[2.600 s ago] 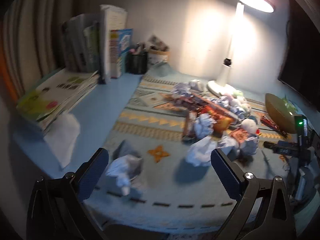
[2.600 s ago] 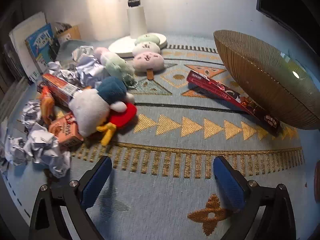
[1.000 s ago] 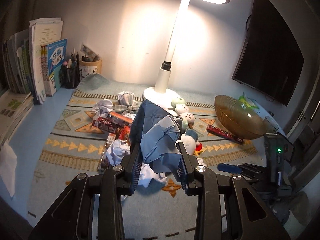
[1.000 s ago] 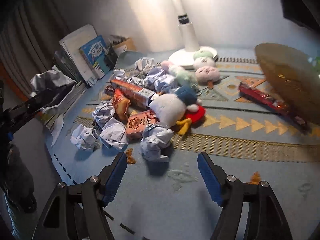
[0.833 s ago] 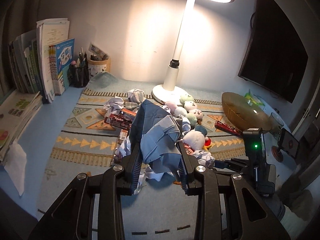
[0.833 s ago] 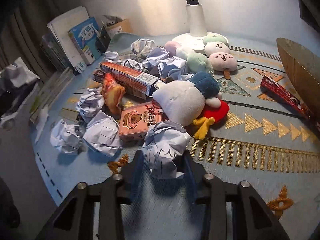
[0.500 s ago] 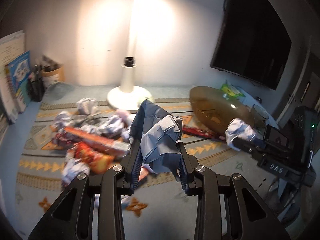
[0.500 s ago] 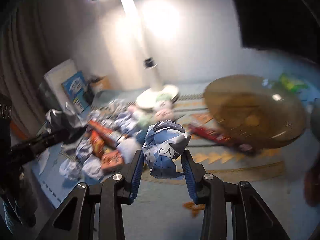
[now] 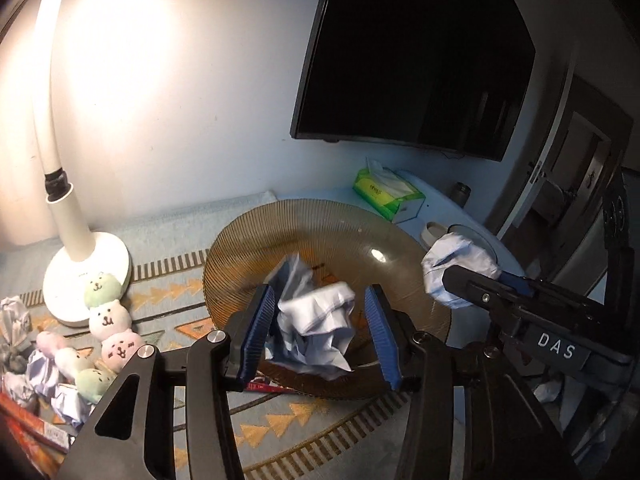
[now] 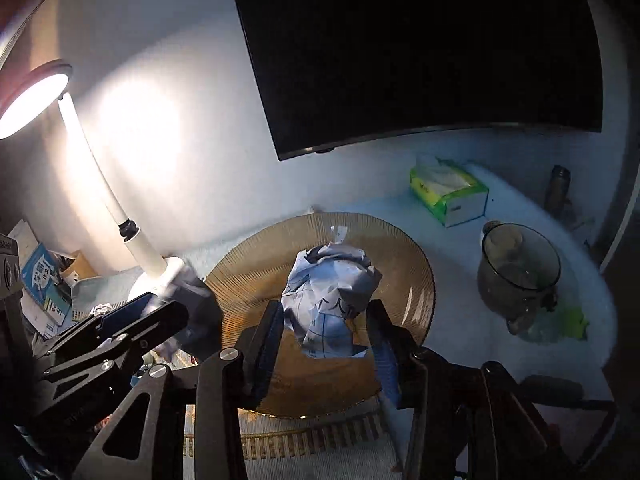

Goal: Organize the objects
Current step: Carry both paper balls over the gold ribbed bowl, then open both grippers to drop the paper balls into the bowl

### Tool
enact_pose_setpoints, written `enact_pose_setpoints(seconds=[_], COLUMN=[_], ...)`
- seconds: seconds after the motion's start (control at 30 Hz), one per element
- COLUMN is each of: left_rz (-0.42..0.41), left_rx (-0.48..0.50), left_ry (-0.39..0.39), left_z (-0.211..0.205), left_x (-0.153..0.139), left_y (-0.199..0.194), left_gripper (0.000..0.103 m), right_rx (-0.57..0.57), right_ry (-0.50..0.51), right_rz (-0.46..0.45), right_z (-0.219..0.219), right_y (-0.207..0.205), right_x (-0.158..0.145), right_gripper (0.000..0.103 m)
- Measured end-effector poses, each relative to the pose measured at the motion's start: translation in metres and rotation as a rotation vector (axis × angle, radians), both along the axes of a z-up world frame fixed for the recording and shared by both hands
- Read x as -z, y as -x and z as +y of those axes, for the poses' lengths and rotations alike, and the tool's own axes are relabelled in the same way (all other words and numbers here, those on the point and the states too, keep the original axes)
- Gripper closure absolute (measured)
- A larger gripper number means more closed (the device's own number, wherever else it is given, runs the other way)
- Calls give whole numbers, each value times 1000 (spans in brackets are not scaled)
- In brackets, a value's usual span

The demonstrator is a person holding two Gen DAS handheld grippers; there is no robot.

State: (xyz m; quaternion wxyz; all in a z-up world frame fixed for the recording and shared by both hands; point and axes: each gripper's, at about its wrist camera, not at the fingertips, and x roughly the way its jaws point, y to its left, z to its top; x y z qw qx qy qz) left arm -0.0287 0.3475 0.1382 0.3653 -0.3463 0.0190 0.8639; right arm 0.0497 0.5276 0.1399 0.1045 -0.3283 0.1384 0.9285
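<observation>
A ribbed amber glass bowl (image 9: 248,248) sits on the patterned mat; it also shows in the right wrist view (image 10: 248,272). My left gripper (image 9: 318,334) hovers over the bowl with its jaws parted, and a blurred crumpled paper ball (image 9: 316,326) sits loose between them, apart from both pads. My right gripper (image 10: 326,334) is shut on another crumpled paper ball (image 10: 330,300) and holds it over the bowl's right side; that ball also shows in the left wrist view (image 9: 456,268).
A white desk lamp (image 9: 80,256) stands left of the bowl, with plush toys (image 9: 106,316) and more paper balls (image 9: 44,372) beside it. A green tissue box (image 10: 452,192) and a dark glass pot (image 10: 520,276) stand at the right. A TV (image 9: 416,56) hangs above.
Both grippers swung right from the pile of clutter to above the bowl. My left gripper has opened, letting go of its paper ball. My right gripper still clamps its ball.
</observation>
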Motion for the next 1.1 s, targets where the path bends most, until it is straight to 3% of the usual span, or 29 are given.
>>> enact_pose_setpoints(seconds=[0.13, 0.23, 0.33, 0.4, 0.47, 0.53, 0.57, 0.6, 0.67, 0.73, 0.8, 0.9, 0.97, 1.0, 1.1], left_rz=[-22, -36, 0, 42, 89, 103, 97, 96, 116, 102, 65, 7, -1, -50, -77], left_rx=[-32, -69, -132, -202, -306, -415, -489, -547, -667, -764, -819, -845, -889, -897, -865], left_ry=[-2, -42, -82, -71, -61, -35, -19, -19, -20, 56, 119, 149, 200, 229, 280], left_z=[-26, -67, -124, -168, -211, -259, -288, -308, -356, -390, -412, -426, -426, -423, -413], left_x=[2, -1, -6, -7, -6, -2, 3, 6, 15, 33, 58, 95, 115, 122, 126], left_y=[-1, -10, -35, -54, -72, -84, -88, -88, -91, -82, -69, -50, -42, -32, -26], left_gripper=[58, 58, 58, 58, 58, 46, 17, 0, 1, 1, 1, 1, 2, 2, 1], right_rx=[19, 1, -64, -139, -217, -280, -308, -335, -354, -355, -347, -336, -327, -322, -302], right_ry=[26, 42, 45, 54, 63, 51, 48, 52, 42, -34, -111, -105, -62, -36, 25], right_rz=[-14, 3, 8, 7, 8, 6, -9, -33, -63, -67, -72, -90, -95, -117, -194], right_z=[11, 4, -24, -52, -84, -119, -133, -148, -169, -188, -200, -196, -188, -184, -176], right_y=[1, -14, -28, -33, -36, -37, -34, -29, -21, -14, -9, -4, -3, 1, 14], right_x=[2, 1, 4, 9, 18, 31, 39, 50, 71, 91, 110, 115, 118, 121, 131], right_gripper=[60, 60, 58, 46, 16, 12, 13, 13, 13, 13, 13, 12, 11, 10, 10])
